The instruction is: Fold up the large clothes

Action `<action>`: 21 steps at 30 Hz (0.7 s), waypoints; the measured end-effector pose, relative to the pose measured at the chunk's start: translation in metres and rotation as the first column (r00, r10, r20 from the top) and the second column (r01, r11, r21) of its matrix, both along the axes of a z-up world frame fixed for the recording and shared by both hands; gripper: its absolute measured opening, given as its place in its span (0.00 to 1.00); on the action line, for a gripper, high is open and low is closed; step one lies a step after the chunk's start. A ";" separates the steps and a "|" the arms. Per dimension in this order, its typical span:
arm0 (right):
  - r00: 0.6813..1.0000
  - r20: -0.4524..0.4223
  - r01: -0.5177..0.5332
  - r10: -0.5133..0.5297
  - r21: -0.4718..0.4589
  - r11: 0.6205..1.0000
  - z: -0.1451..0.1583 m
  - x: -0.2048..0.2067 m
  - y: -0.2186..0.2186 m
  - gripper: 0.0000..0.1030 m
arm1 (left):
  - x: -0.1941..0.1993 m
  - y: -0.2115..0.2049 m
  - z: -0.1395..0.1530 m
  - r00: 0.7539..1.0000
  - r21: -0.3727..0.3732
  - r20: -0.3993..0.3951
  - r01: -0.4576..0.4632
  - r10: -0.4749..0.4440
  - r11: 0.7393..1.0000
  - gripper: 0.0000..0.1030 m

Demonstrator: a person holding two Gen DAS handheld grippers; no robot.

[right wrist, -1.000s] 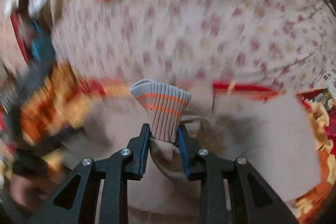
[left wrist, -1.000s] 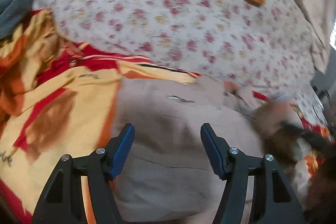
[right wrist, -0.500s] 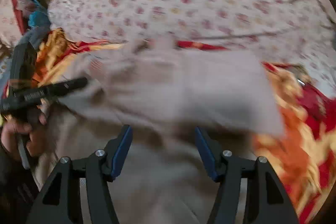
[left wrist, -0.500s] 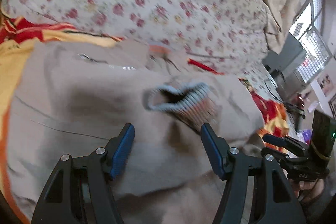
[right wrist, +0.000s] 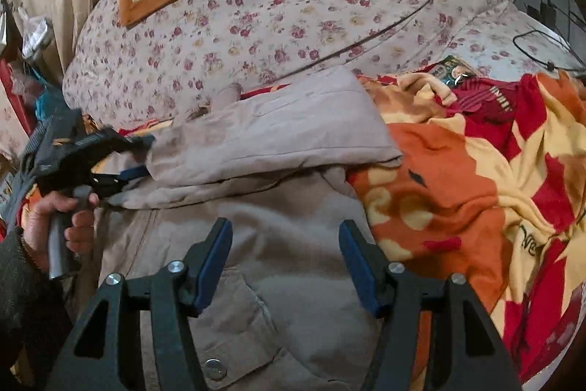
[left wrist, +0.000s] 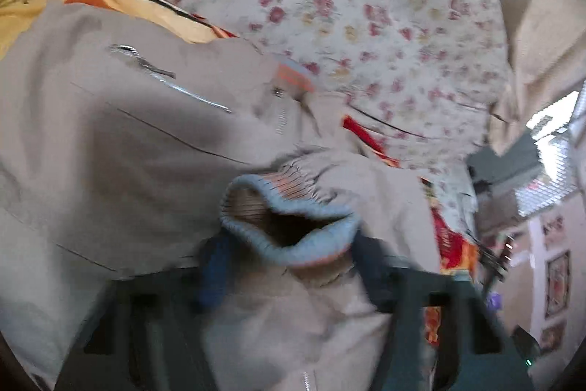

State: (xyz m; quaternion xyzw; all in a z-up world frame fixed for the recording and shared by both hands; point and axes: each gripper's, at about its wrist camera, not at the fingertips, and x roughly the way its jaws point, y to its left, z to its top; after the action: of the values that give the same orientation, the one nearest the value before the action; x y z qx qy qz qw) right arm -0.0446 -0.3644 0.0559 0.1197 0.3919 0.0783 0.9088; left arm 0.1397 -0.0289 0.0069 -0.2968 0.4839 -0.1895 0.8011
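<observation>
A beige jacket (right wrist: 278,244) is spread over a red, orange and yellow blanket (right wrist: 476,178) on a bed, directly beneath and ahead of both claws. One sleeve (right wrist: 271,134) has been laid across the body of the jacket, ahead of the right claw (right wrist: 285,262), which is held wide apart over the lower front with nothing between its pads. The ribbed cuff (left wrist: 289,222) of that sleeve, grey-blue at the rim with orange stripes, lies just ahead of the left claw (left wrist: 289,266) and partly between its blurred fingers. In the right wrist view the left claw is seen reaching in at the cuff end of the sleeve, well off to the right claw's left. Whether the left claw has pinched the cuff or merely straddles it cannot be told from the blur.

The step in hand is judged to be the settling of the sleeve across the chest. It would be done well if the cuff were taken by both layers of the rib rather than by one lip, drawn taut along the sleeve's length, and laid flat and square to the zip (left wrist: 172,87). The puffy fabric is likely to spring back, so the fold should be pressed down by the free right claw before release. The flowered quilt (right wrist: 293,6) beyond should be kept clear of the fold.
</observation>
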 end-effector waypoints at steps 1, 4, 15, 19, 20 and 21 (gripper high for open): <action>1.000 0.007 0.012 -0.012 0.006 1.000 0.000 -0.002 -0.002 0.62 | -0.001 0.000 0.002 1.000 0.020 0.008 -0.001 0.001 1.000 0.07; 0.998 0.035 0.057 -0.057 0.026 0.998 0.003 -0.009 -0.011 0.62 | -0.021 0.001 0.034 0.990 0.079 0.138 -0.006 -0.005 0.997 0.06; 0.986 0.029 0.159 -0.164 0.117 0.980 -0.001 -0.014 -0.037 0.63 | -0.031 0.103 0.067 0.973 0.218 0.227 -0.078 0.028 0.973 0.08; 0.988 0.010 0.153 -0.154 0.088 0.984 -0.003 -0.011 -0.033 0.63 | -0.017 0.104 0.022 0.995 0.281 0.102 -0.023 -0.006 0.959 0.11; 0.990 0.004 0.143 -0.144 0.082 0.986 -0.002 -0.010 -0.031 0.63 | -0.019 0.106 0.017 0.995 0.288 0.100 -0.024 -0.005 0.957 0.16; 0.991 -0.005 0.133 -0.133 0.072 0.988 0.000 -0.009 -0.030 0.63 | -0.022 0.108 0.017 0.994 0.287 0.108 -0.031 0.000 0.957 0.22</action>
State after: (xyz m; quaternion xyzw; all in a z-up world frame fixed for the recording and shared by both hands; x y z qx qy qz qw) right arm -0.0534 -0.3941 0.0559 0.1784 0.3800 0.0314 0.9071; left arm 0.1176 0.0786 0.0234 -0.1703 0.4604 -0.1262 0.8620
